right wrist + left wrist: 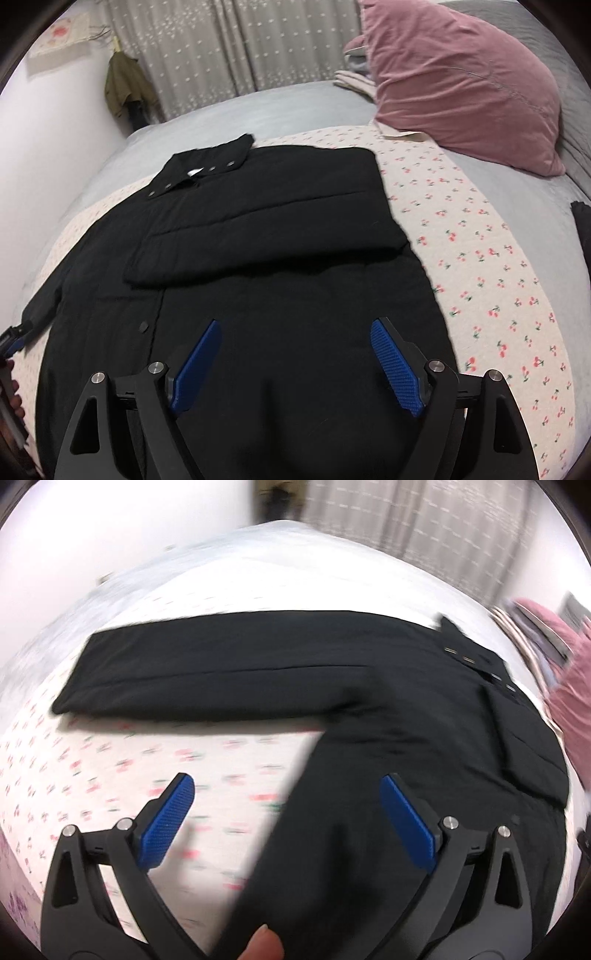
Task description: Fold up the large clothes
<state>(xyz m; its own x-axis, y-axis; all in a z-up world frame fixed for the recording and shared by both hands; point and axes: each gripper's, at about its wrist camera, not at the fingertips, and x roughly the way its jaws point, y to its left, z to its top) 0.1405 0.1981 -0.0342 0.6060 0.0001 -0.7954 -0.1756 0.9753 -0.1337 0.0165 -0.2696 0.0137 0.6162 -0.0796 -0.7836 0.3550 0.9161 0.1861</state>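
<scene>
So the fold was maybe a third done. The one black coat (258, 258) lay flat on the bed (480, 258), one sleeve (266, 221) already crossed over its chest, the other sleeve (207, 672) still stretched out toward 9 o'clock. Both of my grippers, left (288, 819) and right (295, 354), had fingers spread wide, gripping nothing. One pink pillow (461, 85) at 1 o'clock.

Grey bed (288, 107), pink pillow (461, 85), patterned curtains (229, 48), white wall (55, 122).
</scene>
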